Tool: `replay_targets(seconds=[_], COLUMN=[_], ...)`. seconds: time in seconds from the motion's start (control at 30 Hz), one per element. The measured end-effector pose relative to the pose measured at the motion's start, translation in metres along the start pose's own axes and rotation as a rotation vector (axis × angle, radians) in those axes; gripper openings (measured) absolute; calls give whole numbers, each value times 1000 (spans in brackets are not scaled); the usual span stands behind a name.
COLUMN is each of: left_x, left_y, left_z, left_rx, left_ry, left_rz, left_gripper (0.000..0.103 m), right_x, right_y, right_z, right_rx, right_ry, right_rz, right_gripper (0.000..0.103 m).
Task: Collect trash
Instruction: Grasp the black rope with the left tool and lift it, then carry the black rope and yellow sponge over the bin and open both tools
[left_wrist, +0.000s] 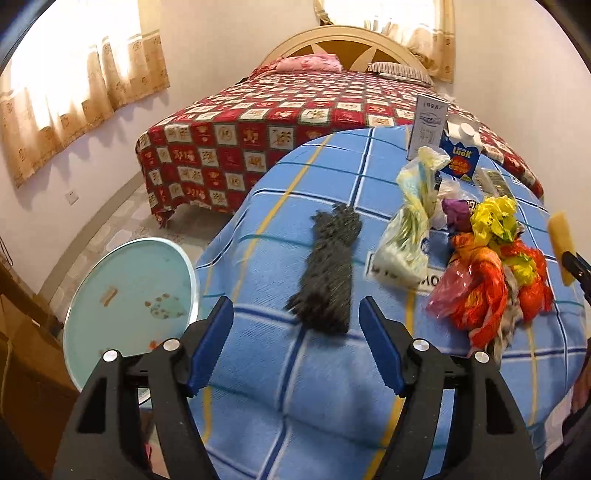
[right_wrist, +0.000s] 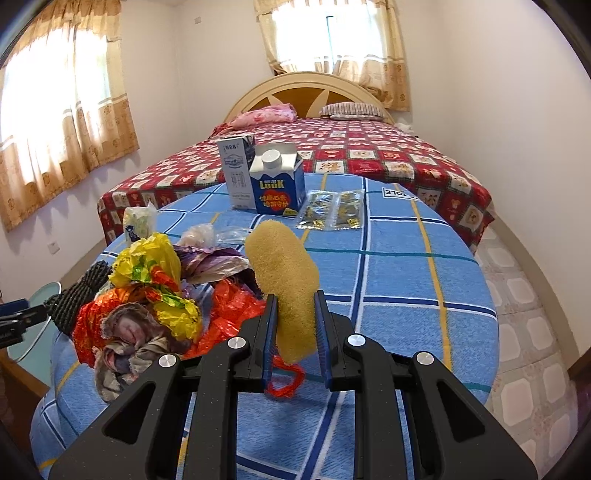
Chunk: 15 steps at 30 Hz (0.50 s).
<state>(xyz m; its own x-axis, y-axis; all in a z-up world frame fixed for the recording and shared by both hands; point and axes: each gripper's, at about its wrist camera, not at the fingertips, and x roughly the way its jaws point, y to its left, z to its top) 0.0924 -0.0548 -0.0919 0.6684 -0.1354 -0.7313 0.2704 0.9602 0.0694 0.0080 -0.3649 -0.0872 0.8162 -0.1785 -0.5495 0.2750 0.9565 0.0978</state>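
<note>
- Far left, off the table edge: round pale-green tray (left_wrist: 129, 295), glossy, with brown stains.
- Left gripper (left_wrist: 295, 317): jaws stand wide, nothing between the pads; it sits above the blue checked tablecloth (left_wrist: 280, 387).
- Just beyond its fingertips lies a dark grey knitted cloth (left_wrist: 328, 273), nubbly and elongated; long axis runs away from the gripper toward the bed (left_wrist: 258, 122). It is blurred.
- Right of it: crumpled trash pile (left_wrist: 491, 273) of red, orange and yellow plastic wrappers plus a clear printed bag (left_wrist: 410, 229), thin and wrinkled.
- Behind the pile: two upright cartons, one white (right_wrist: 236, 173), one blue (right_wrist: 277, 184); flat foil sachets (right_wrist: 332, 210) beside them.
- Right gripper (right_wrist: 295, 325): narrow, clamped on a yellow sponge (right_wrist: 284, 280), porous, oval, long axis upright, just right of the pile.
</note>
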Motion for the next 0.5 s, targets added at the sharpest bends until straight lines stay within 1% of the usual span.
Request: replay_targets(seconds=[0.03,0.07,0.1,0.13,0.17,0.23,0.3,0.5], left_x=[6,14,23,30,34,30,21,-4], left_y=[-4,-6,-8,-8,-7,-2,6,42], left_z=[1,3,3,2,2,1,2,-3], left_rx=[7,11,13,17,16,9,10,7], left_ry=[2,13,33,55,71,59,46,9], left_rz=[13,18,13,7,-1,-11,-14,42], left_gripper=[68,58,46,22,23,20,20,20], right_x=[0,0,-1,-1,-2,-4,-5,-8], right_y=[2,4,6,9,12,20,31,79], right_z=[1,1,2,3,4,7,11,20], right_rx=[-2,-5,-6,-9,-10,-19,-33,-98], right_ry=[-2,-2,-3,-5,-7,-16,-26,-42], right_rz=[3,7,10,16,23,40,65,146], right_gripper=[20,20,20,20,20,20,20,20])
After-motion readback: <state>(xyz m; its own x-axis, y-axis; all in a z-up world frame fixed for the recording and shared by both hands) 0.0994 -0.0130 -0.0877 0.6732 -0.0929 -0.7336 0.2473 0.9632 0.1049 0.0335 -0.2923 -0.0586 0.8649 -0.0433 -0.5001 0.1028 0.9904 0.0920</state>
